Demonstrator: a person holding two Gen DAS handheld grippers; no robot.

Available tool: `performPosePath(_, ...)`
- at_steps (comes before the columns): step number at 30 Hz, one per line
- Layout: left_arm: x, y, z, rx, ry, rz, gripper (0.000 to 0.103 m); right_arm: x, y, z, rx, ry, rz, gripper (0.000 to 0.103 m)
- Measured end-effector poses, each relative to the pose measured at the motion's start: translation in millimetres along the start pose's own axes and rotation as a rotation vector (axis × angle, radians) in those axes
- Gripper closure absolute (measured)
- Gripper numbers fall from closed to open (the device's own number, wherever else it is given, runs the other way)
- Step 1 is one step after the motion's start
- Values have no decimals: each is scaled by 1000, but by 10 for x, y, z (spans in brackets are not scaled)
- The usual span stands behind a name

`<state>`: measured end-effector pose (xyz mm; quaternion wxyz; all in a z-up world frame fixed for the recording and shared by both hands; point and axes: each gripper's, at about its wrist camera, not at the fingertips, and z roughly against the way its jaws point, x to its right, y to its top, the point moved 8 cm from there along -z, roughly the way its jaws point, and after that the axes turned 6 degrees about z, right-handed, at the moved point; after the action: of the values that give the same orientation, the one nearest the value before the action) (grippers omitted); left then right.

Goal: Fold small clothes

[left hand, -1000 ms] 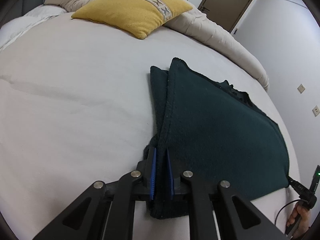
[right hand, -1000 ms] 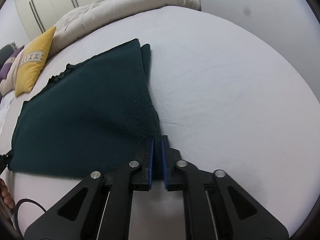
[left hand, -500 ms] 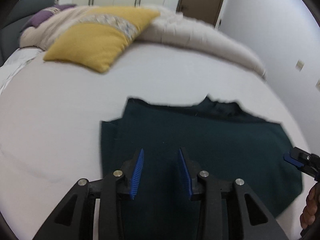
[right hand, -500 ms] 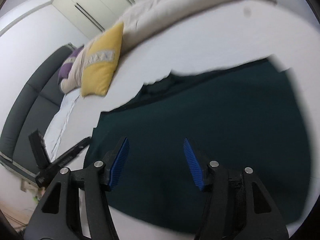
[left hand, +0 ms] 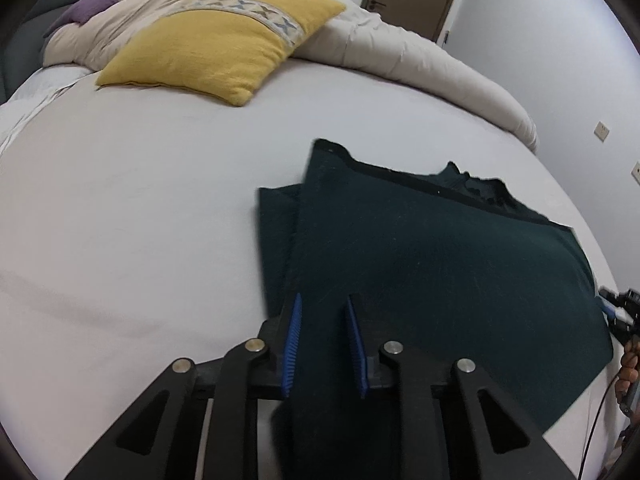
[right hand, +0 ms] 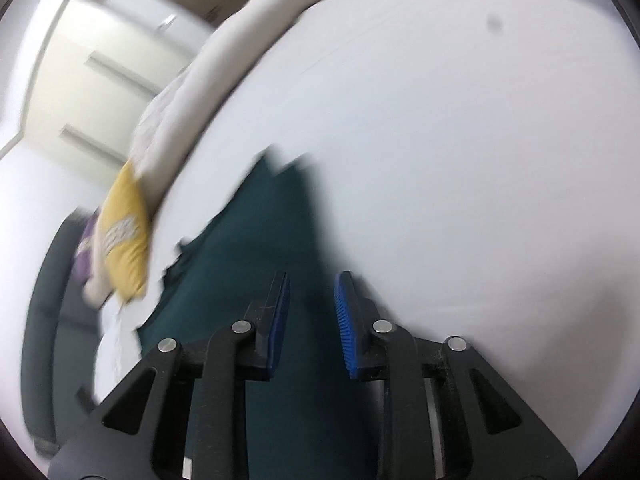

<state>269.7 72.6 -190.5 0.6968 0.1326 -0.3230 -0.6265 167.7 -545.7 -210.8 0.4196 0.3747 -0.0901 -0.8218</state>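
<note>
The dark green garment (left hand: 420, 280) is lying folded on the white bed (left hand: 140, 220), in the lower middle of the left view. The left hand-held gripper (left hand: 324, 344) and the right hand-held gripper (right hand: 310, 320) are closing, narrow, each astride a garment edge, probably to take a grip for the next fold.

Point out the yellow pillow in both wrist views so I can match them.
Left wrist: yellow pillow lies upper left of centre, on the far side of the bed.
Right wrist: yellow pillow is at the left edge, blurred, standing on end.
Shared landmark: the dark green cloth.
</note>
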Motion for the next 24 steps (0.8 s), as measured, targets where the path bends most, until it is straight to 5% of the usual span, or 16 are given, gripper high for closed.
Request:
performPosePath(2, -237, -19, 148, 19, 32, 70, 59, 136, 54, 199, 45, -43, -18, 69)
performPosePath(5, -581, -60, 351, 39, 24, 197, 58, 15, 23, 392, 69, -34, 16, 60)
performPosePath(10, -605, -219, 357, -70, -197, 370, 46, -916, -216, 417, 53, 108, 157, 54)
performPosePath(12, -503, -279, 297, -112, -291, 427, 32, -1311, -334, 360, 25, 174, 219, 47)
performPosePath(14, -412, -317, 218, -146, -322, 451, 27, -1723, -513, 209, -46, 270, 271, 44)
performPosePath(18, -264, -338, 120, -167, -304, 420, 26, -2217, -848, -149, -173, 389, 287, 44)
performPosePath(22, -262, -181, -63, -215, -398, 488, 27, -2476, -1012, -462, -251, 466, 261, 44)
performPosePath(24, -266, -138, -127, -237, -410, 502, 40, -2575, -1045, -594, -280, 496, 246, 44)
